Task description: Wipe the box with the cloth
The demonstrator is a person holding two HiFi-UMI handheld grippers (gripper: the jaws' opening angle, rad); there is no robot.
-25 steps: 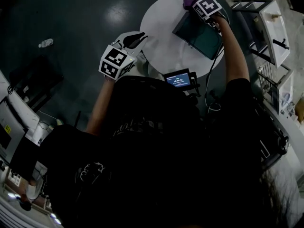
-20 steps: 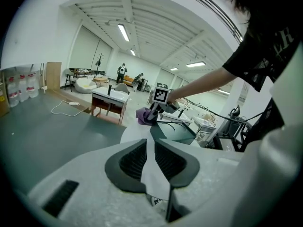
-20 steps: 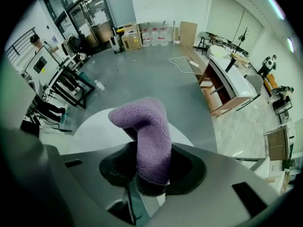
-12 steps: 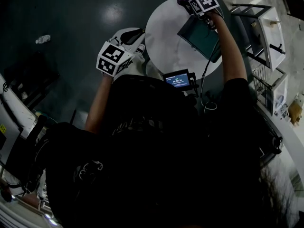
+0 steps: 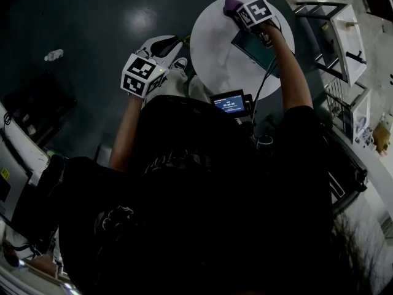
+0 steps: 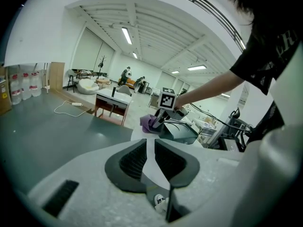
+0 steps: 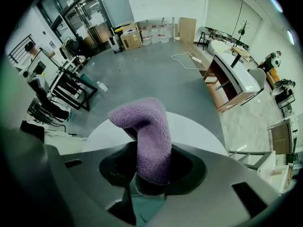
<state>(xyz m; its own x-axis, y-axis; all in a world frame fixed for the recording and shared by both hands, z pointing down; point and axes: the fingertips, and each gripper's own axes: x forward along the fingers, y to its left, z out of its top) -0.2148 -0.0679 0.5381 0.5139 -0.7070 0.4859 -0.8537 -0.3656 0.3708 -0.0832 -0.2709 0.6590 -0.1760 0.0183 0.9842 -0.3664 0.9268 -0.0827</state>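
Gleaming grey floor (image 5: pixel 92 17), white table (image 5: pixel 215 48), cloth (image 5: pixel 231 5)

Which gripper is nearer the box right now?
Right. The right gripper, shut on the purple cloth, is at the far edge of the box; the left gripper hangs beyond the table, well apart.

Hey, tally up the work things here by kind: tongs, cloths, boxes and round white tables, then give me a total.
Tongs: 2, the left tongs with nothing in them and the right tongs
Purple cloth: 1, clamped in the right tongs
Box: 1, on the table
Round white table: 1
Total: 5
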